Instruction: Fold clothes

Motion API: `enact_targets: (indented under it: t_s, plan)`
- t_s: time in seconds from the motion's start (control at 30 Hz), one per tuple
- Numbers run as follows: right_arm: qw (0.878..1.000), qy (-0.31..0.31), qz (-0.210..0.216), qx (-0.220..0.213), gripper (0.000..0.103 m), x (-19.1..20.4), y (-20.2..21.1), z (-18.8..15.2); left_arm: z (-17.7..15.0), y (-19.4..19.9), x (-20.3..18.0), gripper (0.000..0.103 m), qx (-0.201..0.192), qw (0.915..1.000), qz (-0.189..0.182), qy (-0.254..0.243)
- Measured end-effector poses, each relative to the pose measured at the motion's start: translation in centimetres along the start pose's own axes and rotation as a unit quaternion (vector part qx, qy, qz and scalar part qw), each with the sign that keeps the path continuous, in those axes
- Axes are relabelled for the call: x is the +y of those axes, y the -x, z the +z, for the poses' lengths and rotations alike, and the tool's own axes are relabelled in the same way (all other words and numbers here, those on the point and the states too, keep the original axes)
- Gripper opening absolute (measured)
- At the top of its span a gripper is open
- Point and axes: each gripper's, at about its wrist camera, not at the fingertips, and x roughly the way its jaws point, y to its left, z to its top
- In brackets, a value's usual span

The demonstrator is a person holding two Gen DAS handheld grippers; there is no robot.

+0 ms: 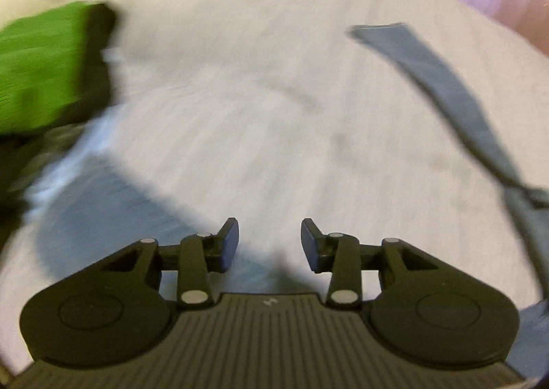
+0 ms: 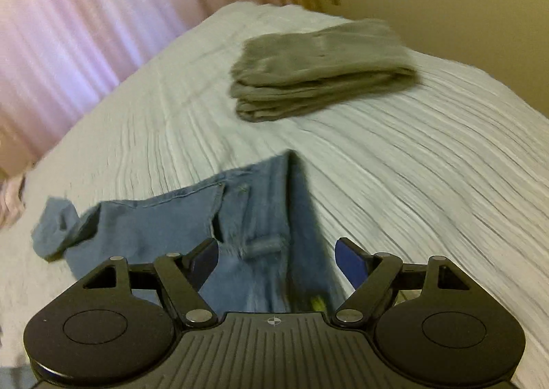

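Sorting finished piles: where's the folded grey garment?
Right wrist view: the folded grey garment lies on the white bedspread, beyond the jeans, near the wall.

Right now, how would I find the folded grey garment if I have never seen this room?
Look at the white bed beside the pink curtain. Near its far end lies the grey garment, well beyond the jeans. It alone is folded into a neat stack; the jeans lie spread out.

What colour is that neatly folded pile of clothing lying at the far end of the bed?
The folded pile is a grey-brown, seen best in the right wrist view.
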Motion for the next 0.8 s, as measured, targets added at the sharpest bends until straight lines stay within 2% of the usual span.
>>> enact_targets:
  t_s: [0.13, 0.2, 0.27, 0.57, 0.63, 0.7, 0.73, 0.77, 0.8]
  plan:
    - [0.999, 0.032, -0.007, 0.010, 0.079, 1.3, -4.3, 1.1, 3.6, -4.3, -4.6, 0.042, 0.002, 0.9970, -0.073, 0.026]
    - [0.999, 0.029, -0.018, 0.014, 0.079, 1.2, -5.8, 1.3, 5.7, -6.5, -6.6, 0.042, -0.003, 0.9952, -0.089, 0.039]
    - [0.999, 0.024, -0.031, 0.017, 0.079, 0.9, -7.4, 1.3, 7.8, -8.5, -8.1, 0.052, -0.010, 0.9933, -0.100, 0.057]
    - [0.998, 0.008, -0.066, 0.010, 0.079, -0.1, -9.5, 1.2, 16.6, -18.3, -13.0, 0.056, -0.031, 0.9883, -0.094, 0.116]
    - [0.997, 0.010, -0.073, 0.005, 0.079, 0.1, -9.7, 0.9, 17.8, -19.9, -13.8, 0.058, -0.030, 0.9897, -0.083, 0.112]
    - [0.997, 0.008, -0.079, 0.000, 0.079, 0.3, -9.9, 0.6, 18.4, -21.0, -14.7, 0.057, -0.029, 0.9941, -0.065, 0.082]
    - [0.997, 0.005, -0.079, -0.002, 0.079, 0.3, -9.9, 0.6, 18.6, -21.5, -15.1, 0.044, -0.029, 0.9960, -0.055, 0.064]
    - [0.997, 0.002, -0.080, -0.002, 0.079, 0.3, -9.9, 0.6, 18.7, -21.6, -15.3, 0.012, -0.036, 0.9967, -0.051, 0.052]
    - [0.997, 0.003, -0.080, -0.001, 0.078, 0.4, -9.9, 0.6, 18.8, -21.4, -15.2, 0.000, -0.048, 0.9965, -0.051, 0.044]
